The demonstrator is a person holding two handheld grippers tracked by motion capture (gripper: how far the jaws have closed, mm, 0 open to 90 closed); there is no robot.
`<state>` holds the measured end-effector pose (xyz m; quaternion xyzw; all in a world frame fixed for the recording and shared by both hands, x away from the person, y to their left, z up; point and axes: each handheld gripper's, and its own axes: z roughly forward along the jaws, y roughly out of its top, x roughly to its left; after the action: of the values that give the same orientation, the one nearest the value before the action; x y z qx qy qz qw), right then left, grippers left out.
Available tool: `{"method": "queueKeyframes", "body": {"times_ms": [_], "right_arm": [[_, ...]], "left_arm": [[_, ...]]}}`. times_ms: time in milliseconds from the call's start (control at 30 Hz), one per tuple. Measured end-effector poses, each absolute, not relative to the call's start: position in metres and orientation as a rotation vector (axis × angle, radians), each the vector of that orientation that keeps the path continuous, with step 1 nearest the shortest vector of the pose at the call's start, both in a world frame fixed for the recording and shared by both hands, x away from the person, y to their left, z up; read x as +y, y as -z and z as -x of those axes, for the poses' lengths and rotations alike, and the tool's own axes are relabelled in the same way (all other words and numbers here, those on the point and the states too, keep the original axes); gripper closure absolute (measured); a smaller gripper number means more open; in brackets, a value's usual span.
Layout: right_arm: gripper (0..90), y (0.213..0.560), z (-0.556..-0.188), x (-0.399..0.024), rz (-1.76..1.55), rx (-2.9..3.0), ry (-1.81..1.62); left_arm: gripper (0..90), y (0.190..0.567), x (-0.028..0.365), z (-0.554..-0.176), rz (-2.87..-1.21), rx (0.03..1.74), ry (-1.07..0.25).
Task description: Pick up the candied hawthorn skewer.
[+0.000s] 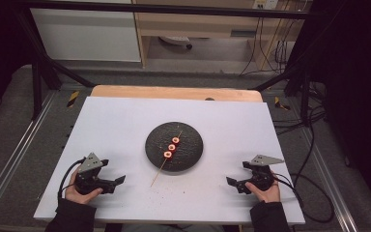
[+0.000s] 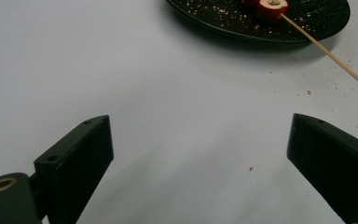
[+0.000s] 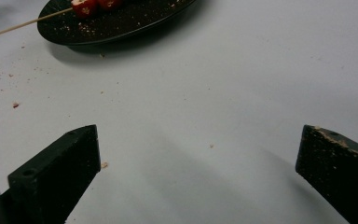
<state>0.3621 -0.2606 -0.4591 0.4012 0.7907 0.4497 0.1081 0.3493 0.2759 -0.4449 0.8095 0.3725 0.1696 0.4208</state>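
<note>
— Both tongs, how do they stand?
— Your left gripper (image 1: 118,181) and your right gripper (image 1: 231,182) rest low on the white table (image 1: 116,125), jaws wide apart, nothing between them.
— And the skewer?
— Your skewer (image 1: 170,150) lies across the black plate (image 1: 191,154) midway between your hands, three red pieces (image 1: 172,148) threaded on it, its bare end (image 2: 335,58) sticking out over the rim toward you.

Both forearms wear dark sleeves (image 1: 72,215). The left gripper (image 1: 118,182) and right gripper (image 1: 232,182) are black, blocky tools — each topped by a grey three-cornered plate (image 1: 91,162) and trailing a black cable (image 1: 64,178). Their jaws are matte black slabs with small screw holes; a brass-coloured ring (image 2: 2,185) sits at one jaw's base. Pale crumbs dust one right jaw's edge.
</note>
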Motion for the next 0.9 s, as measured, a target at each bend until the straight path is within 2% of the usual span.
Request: {"method": "queueKeyframes", "body": {"times_ms": [900], "right_arm": [[0.7,0.458,-0.362,-0.259,-1.179,2.319,-1.336]], "left_arm": [[7.3,0.427,0.253,-0.351,-2.037,0.908,-0.414]]}}
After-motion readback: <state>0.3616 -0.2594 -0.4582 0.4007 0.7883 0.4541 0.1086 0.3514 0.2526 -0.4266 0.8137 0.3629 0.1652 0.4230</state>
